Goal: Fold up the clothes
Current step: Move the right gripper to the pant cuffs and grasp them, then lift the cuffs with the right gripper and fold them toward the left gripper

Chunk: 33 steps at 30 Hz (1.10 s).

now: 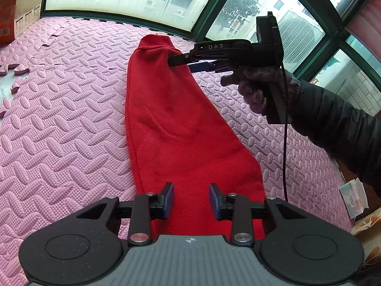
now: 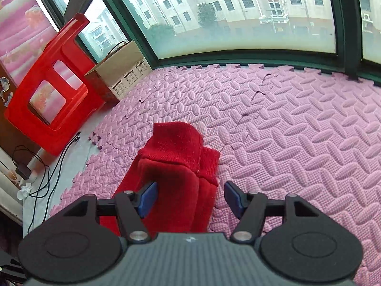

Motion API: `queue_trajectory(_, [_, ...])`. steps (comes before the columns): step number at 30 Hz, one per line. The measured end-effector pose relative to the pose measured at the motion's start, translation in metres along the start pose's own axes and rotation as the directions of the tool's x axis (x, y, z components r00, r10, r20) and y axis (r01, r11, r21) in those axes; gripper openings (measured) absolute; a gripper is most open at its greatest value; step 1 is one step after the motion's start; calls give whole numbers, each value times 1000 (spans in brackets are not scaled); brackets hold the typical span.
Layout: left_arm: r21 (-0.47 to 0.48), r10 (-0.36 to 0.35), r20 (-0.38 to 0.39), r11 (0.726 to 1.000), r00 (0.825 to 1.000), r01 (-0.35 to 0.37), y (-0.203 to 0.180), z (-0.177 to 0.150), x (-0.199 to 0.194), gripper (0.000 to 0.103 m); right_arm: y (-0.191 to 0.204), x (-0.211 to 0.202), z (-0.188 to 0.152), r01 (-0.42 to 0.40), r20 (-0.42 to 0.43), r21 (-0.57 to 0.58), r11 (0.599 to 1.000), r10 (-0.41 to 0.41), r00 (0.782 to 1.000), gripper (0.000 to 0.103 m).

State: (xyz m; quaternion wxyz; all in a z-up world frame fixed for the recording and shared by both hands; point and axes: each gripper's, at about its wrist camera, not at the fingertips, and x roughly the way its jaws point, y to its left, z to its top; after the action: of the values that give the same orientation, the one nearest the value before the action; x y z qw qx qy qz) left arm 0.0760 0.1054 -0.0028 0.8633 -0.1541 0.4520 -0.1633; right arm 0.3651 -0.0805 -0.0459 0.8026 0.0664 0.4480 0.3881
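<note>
A red knitted garment (image 1: 171,124) lies folded into a long narrow strip on the pink foam mat (image 1: 59,119). Its ribbed cuff end points to the far window. My left gripper (image 1: 191,200) is open over the near end of the strip, fingers apart above the cloth. My right gripper (image 1: 181,62) comes in from the right at the far cuff end. In the right wrist view my right gripper (image 2: 190,199) is open, its blue pads on either side of the raised red fold (image 2: 176,166) without pinching it.
A cardboard box (image 1: 19,12) stands at the mat's far left corner; it also shows in the right wrist view (image 2: 119,71) beside a red plastic stool (image 2: 54,90). Cables (image 2: 42,166) lie on the bare floor. Window frames border the mat. A tissue packet (image 1: 353,197) lies at right.
</note>
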Motion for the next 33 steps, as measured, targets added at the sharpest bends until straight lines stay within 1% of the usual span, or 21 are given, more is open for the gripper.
queue_trajectory(5, [2, 9, -6, 1000, 1000, -9, -2, 1, -1, 37, -8, 12, -5, -59, 9, 54, 997, 59, 998, 64])
queue_trajectory(7, [-1, 16, -10, 1000, 1000, -16, -1, 1, 0, 38, -8, 13, -5, -59, 9, 50, 997, 59, 998, 59])
queue_trajectory(11, [-3, 20, -14, 1000, 1000, -20, 0, 2, 1, 38, -12, 12, -5, -65, 7, 68, 996, 65, 998, 42])
queue_trajectory(13, [-1, 18, -14, 1000, 1000, -18, 0, 2, 0, 38, -15, 10, -6, -67, 14, 80, 995, 66, 998, 42])
queue_trajectory(16, [2, 10, -22, 1000, 1000, -10, -1, 2, 0, 38, -14, 11, -7, -65, 21, 94, 993, 63, 998, 44])
queue_trajectory(17, [4, 9, -27, 1000, 1000, -9, -2, 1, 1, 38, -14, 11, -7, -64, 25, 97, 993, 62, 998, 42])
queue_trajectory(18, [5, 8, -31, 1000, 999, -8, -2, 1, 1, 38, -14, 12, -8, -69, 24, 110, 992, 67, 997, 31])
queue_trajectory(19, [8, 8, -34, 1000, 999, -8, -3, 0, 1, 38, -14, 12, -8, -71, 23, 119, 990, 69, 997, 23])
queue_trajectory(21, [10, 13, -37, 1000, 999, -12, -3, 1, 2, 38, -16, 7, -10, -76, 50, 144, 987, 69, 996, 16])
queue_trajectory(23, [15, 17, -36, 1000, 999, -16, -2, 3, 4, 38, -18, 0, -11, -77, 77, 163, 984, 65, 995, 15])
queue_trajectory(25, [32, 22, -36, 999, 999, -21, -2, 7, 7, 38, -22, -11, -10, -56, 105, 169, 984, 39, 994, 14])
queue_trajectory(28, [61, 35, -37, 998, 999, -33, -1, 20, 14, 38, -41, -37, -9, 9, 155, 213, 977, -43, 987, 13])
queue_trajectory(32, [106, 61, -30, 993, 998, -58, -5, 47, 25, 38, -76, -74, -12, 94, 206, 298, 950, -160, 965, 13])
queue_trajectory(33, [114, 69, -29, 991, 997, -66, -6, 54, 28, 38, -86, -85, -15, 118, 217, 322, 939, -195, 957, 13])
